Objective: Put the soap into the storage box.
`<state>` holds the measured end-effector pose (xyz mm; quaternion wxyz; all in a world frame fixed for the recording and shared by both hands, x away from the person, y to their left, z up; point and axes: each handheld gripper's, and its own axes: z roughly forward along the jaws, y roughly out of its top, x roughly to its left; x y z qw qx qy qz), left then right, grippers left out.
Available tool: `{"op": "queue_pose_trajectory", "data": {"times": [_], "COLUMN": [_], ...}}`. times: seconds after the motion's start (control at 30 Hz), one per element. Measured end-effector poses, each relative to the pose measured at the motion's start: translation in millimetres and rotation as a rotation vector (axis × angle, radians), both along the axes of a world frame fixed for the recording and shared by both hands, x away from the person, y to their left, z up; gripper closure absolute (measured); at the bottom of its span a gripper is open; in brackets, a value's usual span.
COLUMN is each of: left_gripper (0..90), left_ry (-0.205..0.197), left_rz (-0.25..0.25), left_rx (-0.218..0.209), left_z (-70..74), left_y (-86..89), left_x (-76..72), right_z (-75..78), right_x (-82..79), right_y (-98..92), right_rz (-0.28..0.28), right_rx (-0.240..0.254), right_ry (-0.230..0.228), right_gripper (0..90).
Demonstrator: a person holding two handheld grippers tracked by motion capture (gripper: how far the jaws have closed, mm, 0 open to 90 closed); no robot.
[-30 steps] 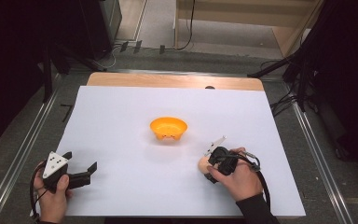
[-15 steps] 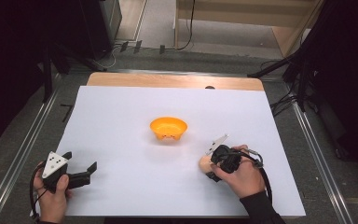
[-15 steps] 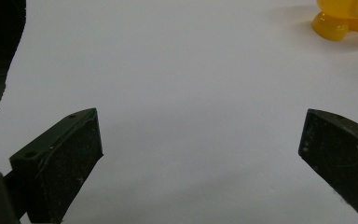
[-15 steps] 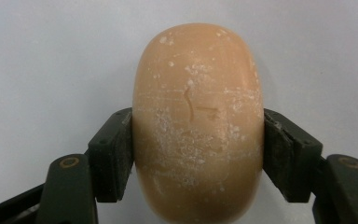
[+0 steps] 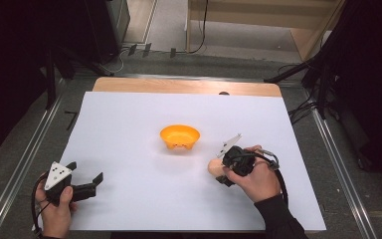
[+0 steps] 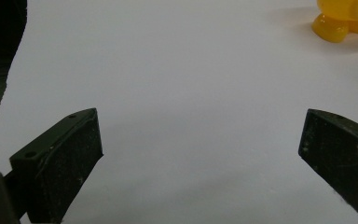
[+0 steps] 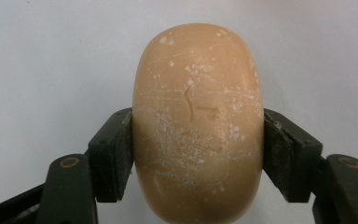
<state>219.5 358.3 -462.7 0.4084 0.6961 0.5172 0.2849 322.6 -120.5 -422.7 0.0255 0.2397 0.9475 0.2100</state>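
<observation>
— Since a second ago the right gripper (image 5: 222, 172) has come up a little off the white table sheet (image 5: 129, 129), carrying the tan, smooth, egg-shaped bun of plastic or rubber (image 7: 198, 123) with it; the left gripper (image 5: 87, 185) has kept its place.

— Is the bun truly held, or just resting between the pads?

— Held. In the right gripper view both black pads press flat on its two long sides, one on each, and the bun sticks out well past their tips. The jaws are clamped on its widest part, which I judge is why it sits so steady: a rounded thing gripped off-centre would tend to squirt out.

— Where is it on the table?

— Near the person's right hand (image 5: 256, 179), at the near right part of the sheet, apart from the small orange plastic bowl on stubby feet (image 5: 179, 137) that stands at the middle. The bowl looks empty from above, so I would guess the bun is meant for it.

— And the left one?

— Its jaws stand wide apart with nothing between them, only bare sheet, as the left gripper view shows. It lies low at the near left corner, pointing roughly toward the bowl's feet (image 6: 345, 21), probably parked out of the way while the right does the work.
</observation>
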Motion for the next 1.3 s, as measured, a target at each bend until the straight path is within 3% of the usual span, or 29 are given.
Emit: {"op": "queue_pose_trajectory", "data": {"times": [0.3,0.5,1.3], "left_gripper": [0.0,0.0,0.0], "left_ry": [-0.005,0.017,0.019], "left_rz": [0.011,0.008,-0.002], "left_rx": [0.005,0.016,0.026], "left_z": [-0.1,-0.4,-0.5], "left_y": [-1.1,-1.8,-2.7], "left_x": [-0.6,1.7,1.9], "right_z": [4.9,7.2,25.6], "right_x": [13.2,20.8,48.0], "right_y": [6.1,11.4,31.2], "right_rz": [0.031,0.051,0.108], "right_rx": [0.003,0.006,0.012], "right_ry": [0.012,0.015,-0.023], "right_gripper": [33.4,33.4,33.4]}}
